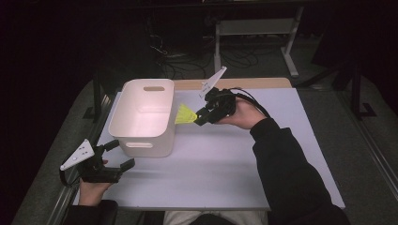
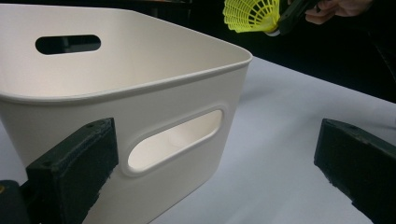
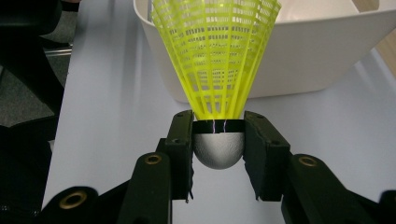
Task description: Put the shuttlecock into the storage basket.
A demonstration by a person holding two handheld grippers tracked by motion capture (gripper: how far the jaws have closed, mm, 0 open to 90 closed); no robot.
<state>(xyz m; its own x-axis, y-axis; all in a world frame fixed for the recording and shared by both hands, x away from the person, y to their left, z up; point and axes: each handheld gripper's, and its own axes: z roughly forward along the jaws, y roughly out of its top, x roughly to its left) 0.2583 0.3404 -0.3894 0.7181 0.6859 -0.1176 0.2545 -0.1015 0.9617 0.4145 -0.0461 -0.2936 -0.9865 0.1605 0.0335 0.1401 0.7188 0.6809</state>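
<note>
Shuttlecock [image 1: 186, 115] picked up: right gripper [image 1: 202, 116] clamps its cork head, yellow skirt pointing at the bin [image 1: 165, 123], just beside the right wall, clear of the table [image 1: 225, 164]. Judged roughly halfway; left to do: carry over the rim and release. Bin looks empty inside. Left gripper [image 1: 123, 153], jaws apart and holding nothing, sits near the bin's front corner. Only the rim is in the way.

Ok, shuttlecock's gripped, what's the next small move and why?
Probably carry it a little further over the bin before opening: the right gripper holds the shuttlecock by its cork, skirt just beside the rim, not yet over the opening.
</note>
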